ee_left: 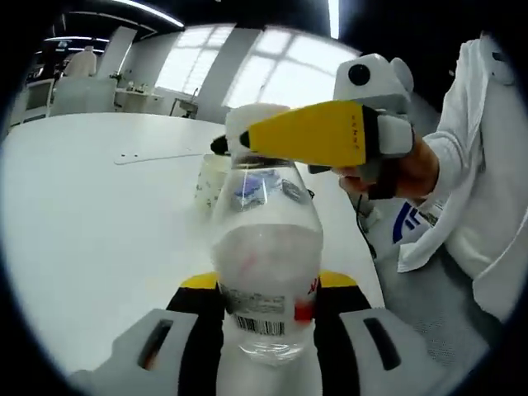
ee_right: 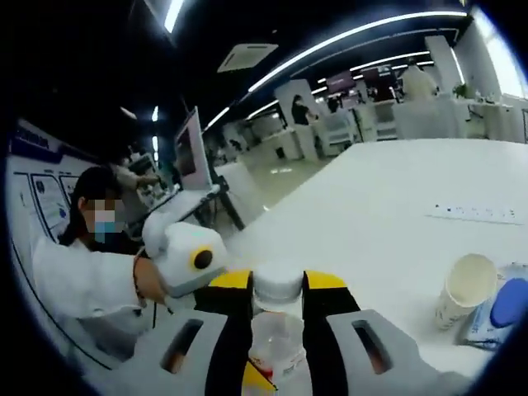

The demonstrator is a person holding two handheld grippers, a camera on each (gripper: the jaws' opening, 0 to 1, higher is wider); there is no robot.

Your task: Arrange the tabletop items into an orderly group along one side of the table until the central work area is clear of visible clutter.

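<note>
Your left claw [ee_left: 268, 318] grips the clear bottle's [ee_left: 266, 247] body while your right claw [ee_right: 277, 309] pinches its white cap [ee_right: 278, 283] above the counter [ee_left: 99, 214].

My left gripper [ee_left: 268, 318] clamps a clear plastic bottle [ee_left: 266, 247] by its labelled body over the white table [ee_left: 99, 214], while the yellow right gripper [ee_left: 239, 142] grips its cap, a paper cup [ee_left: 211, 177] standing just behind.
</note>
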